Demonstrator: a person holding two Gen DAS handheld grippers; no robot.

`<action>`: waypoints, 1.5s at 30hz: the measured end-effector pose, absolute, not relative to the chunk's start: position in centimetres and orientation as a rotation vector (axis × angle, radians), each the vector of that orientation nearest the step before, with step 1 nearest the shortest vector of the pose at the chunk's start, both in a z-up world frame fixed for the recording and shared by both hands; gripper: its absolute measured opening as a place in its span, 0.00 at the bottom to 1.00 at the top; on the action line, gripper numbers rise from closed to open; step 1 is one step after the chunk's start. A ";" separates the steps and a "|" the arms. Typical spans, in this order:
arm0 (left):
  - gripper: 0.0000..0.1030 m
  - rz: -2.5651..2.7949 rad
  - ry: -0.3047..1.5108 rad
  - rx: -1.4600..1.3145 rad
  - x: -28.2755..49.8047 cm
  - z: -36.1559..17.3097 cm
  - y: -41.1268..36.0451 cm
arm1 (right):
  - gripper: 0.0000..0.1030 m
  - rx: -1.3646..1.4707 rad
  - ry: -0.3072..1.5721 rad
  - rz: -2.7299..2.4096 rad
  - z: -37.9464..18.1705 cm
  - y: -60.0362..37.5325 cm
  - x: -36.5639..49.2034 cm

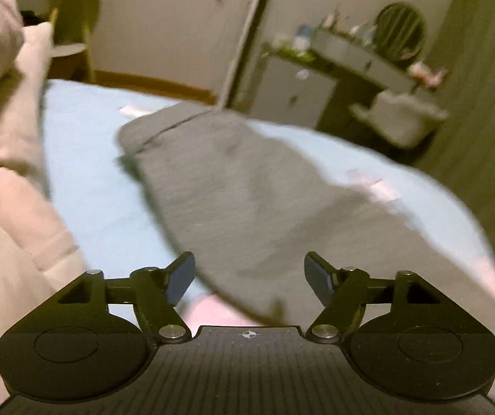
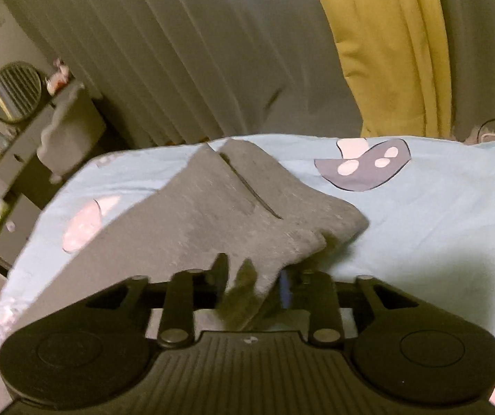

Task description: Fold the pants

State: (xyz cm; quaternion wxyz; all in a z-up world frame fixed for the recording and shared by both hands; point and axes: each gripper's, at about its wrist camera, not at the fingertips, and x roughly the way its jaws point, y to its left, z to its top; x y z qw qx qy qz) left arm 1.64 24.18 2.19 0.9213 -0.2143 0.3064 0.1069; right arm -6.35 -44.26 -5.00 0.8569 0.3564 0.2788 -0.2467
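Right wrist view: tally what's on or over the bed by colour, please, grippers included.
Grey: 1, the pants
Light blue: 1, the sheet
Black: 1, the right gripper, with pants cloth between its jaws
Total: 3

Bedroom: bed [image 2: 420,207], curtains [image 2: 178,52].

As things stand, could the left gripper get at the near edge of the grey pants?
Probably yes: the left gripper is open, and the grey pants lie just ahead of it with nothing between.
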 end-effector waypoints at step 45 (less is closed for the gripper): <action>0.92 0.136 0.667 -0.577 2.6 -3.7 8.9 | 0.06 0.515 0.586 -0.440 -1.1 -41.5 -3.6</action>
